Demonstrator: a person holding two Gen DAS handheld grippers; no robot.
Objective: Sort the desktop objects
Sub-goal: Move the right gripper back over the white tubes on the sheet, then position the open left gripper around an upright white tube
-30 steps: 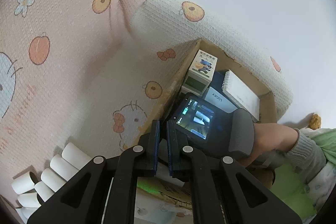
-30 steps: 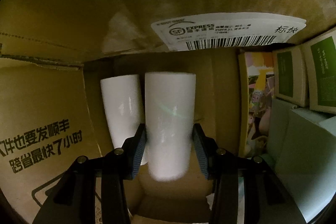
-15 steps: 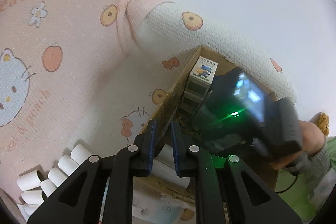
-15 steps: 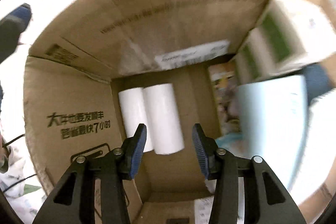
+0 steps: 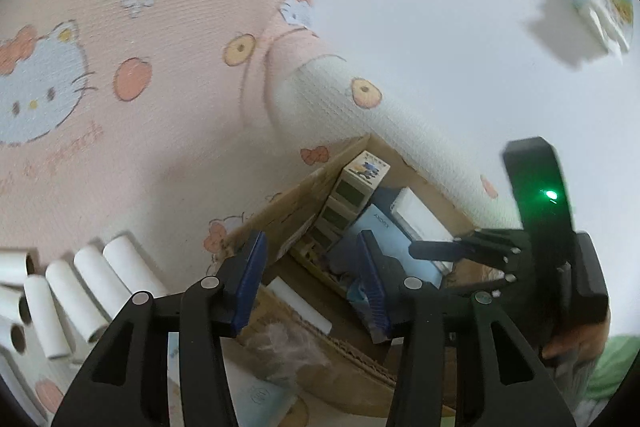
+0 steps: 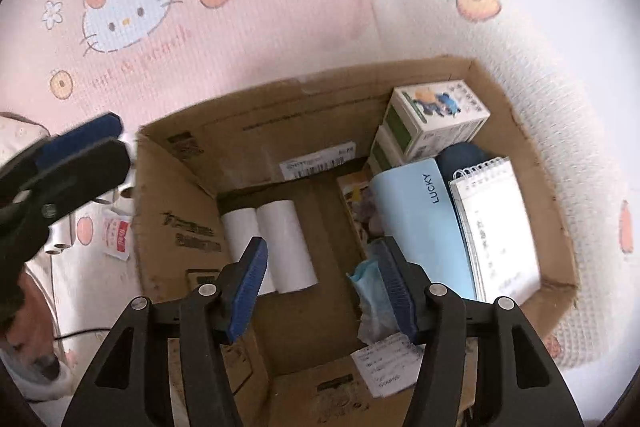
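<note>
From the left wrist camera, the left gripper (image 5: 312,283) has just been opening; its blue-padded jaws stand wide apart with nothing between them, hovering over the near edge of the cardboard box (image 5: 288,211). Left of the box a row of white paper rolls (image 5: 92,291) lies side by side on the pink cartoon-cat blanket (image 5: 120,75). Inside the box, a stack of small green-and-white cartons (image 5: 356,183) stands at the far corner, with a light blue book (image 5: 376,231) just beside it. At the right, the right gripper (image 5: 460,251) reaches over the box, a green light glowing on its body; the picture is blurred there, so its jaws are hard to read from this side.

From the right wrist camera, the right gripper (image 6: 322,287) points down into the cardboard box (image 6: 168,211). Its jaws have just been opening too and hold nothing. Below them two white paper rolls (image 6: 280,243) lie side by side, touching, on the box floor by the left wall. On the right stand the cartons (image 6: 436,119), the light blue book marked LUCKY (image 6: 424,227) and a spiral notepad (image 6: 500,227) leaning beside it. A crumpled blue face mask (image 6: 368,291) lies just beside the right finger. The left gripper (image 6: 76,155) shows at the left edge, outside the box.
</note>
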